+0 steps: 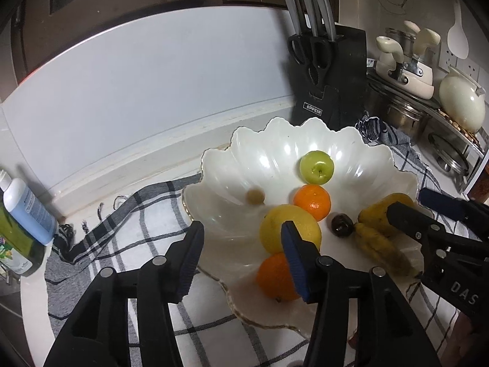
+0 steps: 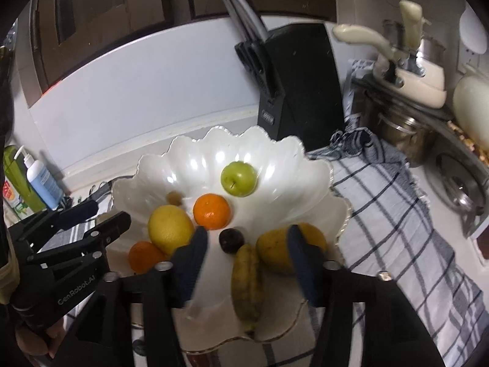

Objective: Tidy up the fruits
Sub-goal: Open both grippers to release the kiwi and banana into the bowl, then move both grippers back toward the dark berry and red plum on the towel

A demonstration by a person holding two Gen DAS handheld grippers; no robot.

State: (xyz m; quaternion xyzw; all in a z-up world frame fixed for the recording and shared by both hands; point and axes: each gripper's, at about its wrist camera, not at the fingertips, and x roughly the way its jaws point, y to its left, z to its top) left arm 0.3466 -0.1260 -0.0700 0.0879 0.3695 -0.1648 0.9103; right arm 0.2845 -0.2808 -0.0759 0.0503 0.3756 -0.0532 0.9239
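From my seat I read "OPPEIN" on the black knife block (image 1: 330, 82), "DAS" on the right gripper (image 2: 244, 255) and "GenRobot.AI" on the left gripper (image 1: 241, 255) (the blue bottle's label (image 1: 29, 211) is too small to read). The scalloped white bowl (image 1: 232, 165) on the checked cloth (image 1: 128, 223) holds a green apple (image 1: 316, 166), two oranges (image 1: 311, 202), a yellow lemon (image 1: 285, 224), a dark plum (image 1: 342, 225), a small pale grape (image 1: 255, 196) and browning yellow bananas (image 2: 247, 278). My left jaws stand apart, empty, over the bowl's near rim. My right jaws are released too, straddling the bananas without pressing them.
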